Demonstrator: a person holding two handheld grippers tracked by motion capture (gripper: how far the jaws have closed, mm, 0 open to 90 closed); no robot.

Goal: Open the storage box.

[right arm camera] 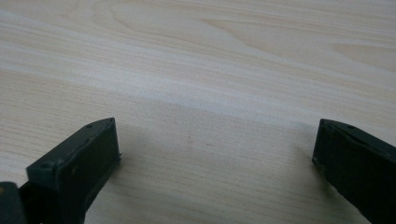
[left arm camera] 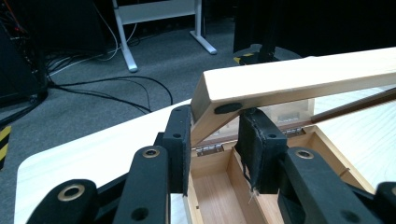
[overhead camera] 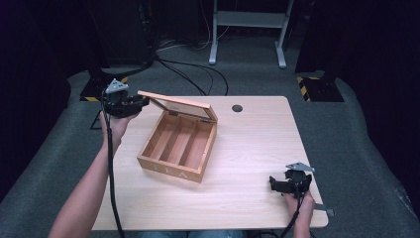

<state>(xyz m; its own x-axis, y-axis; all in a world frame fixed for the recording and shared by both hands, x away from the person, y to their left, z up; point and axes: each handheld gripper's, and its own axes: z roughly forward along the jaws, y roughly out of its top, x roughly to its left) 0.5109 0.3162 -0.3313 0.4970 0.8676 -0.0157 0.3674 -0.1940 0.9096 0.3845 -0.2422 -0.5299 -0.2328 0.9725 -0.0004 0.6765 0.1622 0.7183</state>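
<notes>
While left tongs (left arm camera: pixel 215 140) grip its lid (left arm camera: pixel 299 81), box (overhead camera: pixel 171 166) reads "TEA".

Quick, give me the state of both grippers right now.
Left gripper: shut on the lid of the wooden tea box, holding it raised at its corner.
Right gripper: open, nothing between the jaws, just above the table.

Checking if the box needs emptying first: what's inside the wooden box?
The wooden box shows three long bare compartments with nothing in them. The left gripper holds the lid raised by its corner. The back ends of the compartments, under the lid, are covered.
</notes>
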